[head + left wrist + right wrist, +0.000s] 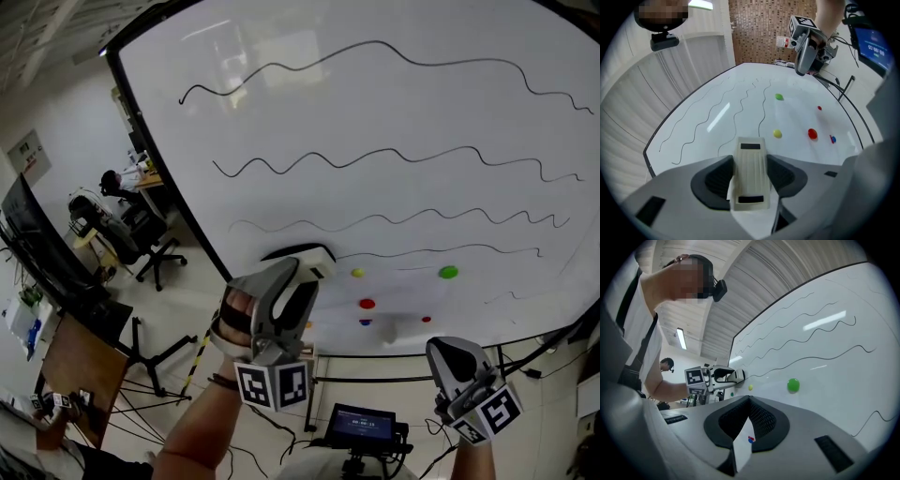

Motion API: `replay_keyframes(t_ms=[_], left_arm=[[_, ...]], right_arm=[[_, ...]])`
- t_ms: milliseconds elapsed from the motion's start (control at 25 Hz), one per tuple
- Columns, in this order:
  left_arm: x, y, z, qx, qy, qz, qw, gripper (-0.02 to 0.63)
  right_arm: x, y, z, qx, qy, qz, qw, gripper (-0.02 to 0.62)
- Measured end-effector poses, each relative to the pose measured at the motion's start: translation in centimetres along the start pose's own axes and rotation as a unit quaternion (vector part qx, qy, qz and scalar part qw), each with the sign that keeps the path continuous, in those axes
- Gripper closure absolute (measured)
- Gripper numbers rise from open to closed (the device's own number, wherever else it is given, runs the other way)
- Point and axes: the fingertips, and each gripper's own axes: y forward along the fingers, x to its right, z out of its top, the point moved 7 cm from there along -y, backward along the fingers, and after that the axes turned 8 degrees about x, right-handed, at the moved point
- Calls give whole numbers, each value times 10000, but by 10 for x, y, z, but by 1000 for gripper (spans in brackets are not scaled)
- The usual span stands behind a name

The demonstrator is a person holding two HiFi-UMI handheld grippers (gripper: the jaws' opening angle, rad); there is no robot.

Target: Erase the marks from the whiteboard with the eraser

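Whiteboard (422, 112) fills the head view, with four long wavy marks (375, 155) running left to right across it and a short squiggle low at the right

Left hand-held gripper (298, 281) is at the board's lower left edge, clenched on the eraser (750, 171). The eraser's long axis runs straight out along the jaws, its far end at the board; I can't confirm contact

Right hand-held gripper (455, 361) hangs low and off the board, jaws closed together on nothing, so I judge the left one the working hand

Key relation: every mark lies up and to the right of the eraser, and the lowest line starts just beside it. I judge the coming stroke a sweep rightward along that line

Small magnets, yellow (357, 273), red (367, 304) and green (448, 273), sit near that path
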Motion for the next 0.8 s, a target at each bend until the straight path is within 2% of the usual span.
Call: replay_keyframes(t_ms=[200,320,520,800], left_arm=[[5,3,5,32,63,-109,9999,356],[11,-6,-10,-149,48,-231,9996,356],[6,-21,-38,-471,-113,-188,9986,354],[4,-9,-25,-211,35,-103,9997,356]], right_arm=[[1,3,-1,-1,39,40,10000,589],[-2,7,-3,-2,44,109,9999,589],[-8,12,-4,-24,52,150,9999,589],[-6,19,-2,51,-67,207,9998,589]])
